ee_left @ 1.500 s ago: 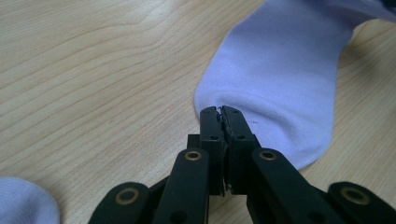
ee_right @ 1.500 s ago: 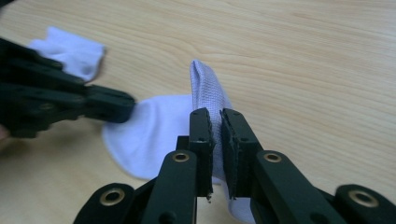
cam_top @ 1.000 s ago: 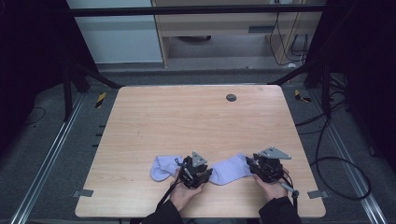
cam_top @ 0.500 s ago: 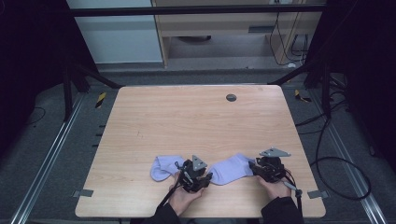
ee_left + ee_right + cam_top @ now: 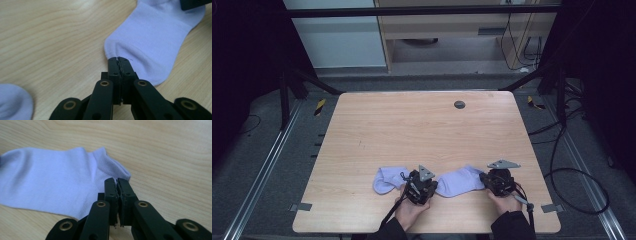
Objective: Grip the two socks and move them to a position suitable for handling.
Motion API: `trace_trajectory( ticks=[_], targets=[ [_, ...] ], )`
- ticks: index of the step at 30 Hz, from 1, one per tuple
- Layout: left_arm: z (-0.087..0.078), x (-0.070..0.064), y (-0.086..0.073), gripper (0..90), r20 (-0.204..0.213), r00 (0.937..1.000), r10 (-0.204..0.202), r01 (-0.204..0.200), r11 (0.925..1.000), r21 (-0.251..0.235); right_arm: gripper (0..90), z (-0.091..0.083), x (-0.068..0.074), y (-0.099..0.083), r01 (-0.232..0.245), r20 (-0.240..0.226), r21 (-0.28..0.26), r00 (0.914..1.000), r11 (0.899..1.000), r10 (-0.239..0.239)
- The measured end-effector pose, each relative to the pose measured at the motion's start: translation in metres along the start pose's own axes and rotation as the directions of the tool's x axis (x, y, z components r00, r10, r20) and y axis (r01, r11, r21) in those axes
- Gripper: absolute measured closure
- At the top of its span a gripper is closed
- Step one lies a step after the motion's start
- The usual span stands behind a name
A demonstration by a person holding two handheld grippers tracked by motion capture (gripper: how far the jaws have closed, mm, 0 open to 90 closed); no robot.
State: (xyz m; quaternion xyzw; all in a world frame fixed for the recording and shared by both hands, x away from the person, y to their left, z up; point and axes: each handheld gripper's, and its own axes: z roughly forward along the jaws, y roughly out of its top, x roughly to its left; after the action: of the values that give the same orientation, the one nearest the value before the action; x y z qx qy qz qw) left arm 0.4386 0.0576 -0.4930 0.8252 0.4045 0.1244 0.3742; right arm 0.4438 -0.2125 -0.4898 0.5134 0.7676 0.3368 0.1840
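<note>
We have both claws pinched on one pale sock (image 5: pixel 459 180), lying flat on the table (image 5: pixel 412 135) at lower centre of the high view. Left claw (image 5: pixel 118 59) is fully closed on the toe end; right claw (image 5: pixel 117 180) is fully closed on the cuff edge. The sock's long axis runs left-right across the frame, cuff toward the right. A second sock (image 5: pixel 387 180) lies just left of the left claw.
</note>
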Motion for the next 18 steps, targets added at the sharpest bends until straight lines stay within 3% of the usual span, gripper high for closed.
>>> trace_trajectory(
  ticks=[4,13,14,18],
  targets=[
    [-0.004,0.008,0.008,88.7,-0.012,0.9999,-0.002,0.002,0.9998,-0.019,87.0,-0.012,0.005,-0.002,0.0,-0.015,-0.041,0.9999,0.999,0.0],
    [0.005,0.009,0.006,87.9,-0.013,0.9997,0.023,-0.022,0.9997,0.013,79.5,-0.02,0.019,-0.018,0.021,0.008,0.014,0.9998,1.0,-0.021],
    [0.004,0.011,0.006,81.9,0.001,1.0,0.009,-0.009,1.0,0.001,73.5,-0.021,0.02,-0.018,0.02,0.014,0.015,0.9997,1.0,-0.02],
    [-0.008,0.017,0.01,68.3,0.007,0.9999,0.008,-0.008,0.9992,-0.039,66.1,-0.026,0.018,-0.015,0.02,0.03,-0.045,0.9994,0.999,-0.018]
  ],
)
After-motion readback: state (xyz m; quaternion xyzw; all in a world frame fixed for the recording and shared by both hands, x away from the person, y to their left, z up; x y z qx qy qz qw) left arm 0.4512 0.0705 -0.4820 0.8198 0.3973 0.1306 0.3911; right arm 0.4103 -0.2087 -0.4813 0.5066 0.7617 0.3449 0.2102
